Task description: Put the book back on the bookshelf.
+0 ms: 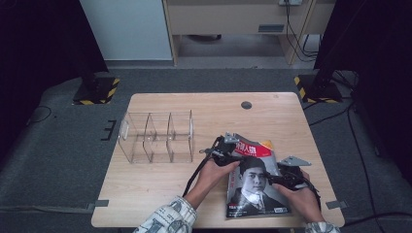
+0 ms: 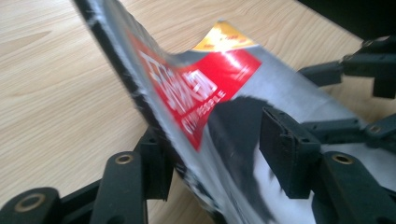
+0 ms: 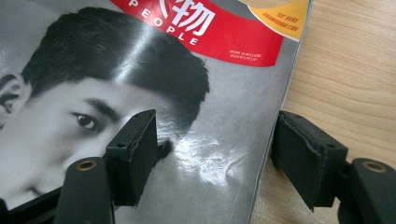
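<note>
A magazine with a portrait cover and a red title band lies at the table's front right. My left gripper is at its upper left edge. In the left gripper view that edge of the magazine is lifted and tilted, running between the jaws of my left gripper, which stand apart with the thin pages in the wide gap. My right gripper straddles the right edge. Seen through the right gripper view, the right gripper is open, one pad on the magazine's cover, the other over bare wood.
A clear plastic organiser with three compartments stands at the left middle of the wooden table. A round grey grommet sits near the far edge. The right gripper's black linkage appears at the far right of the left gripper view.
</note>
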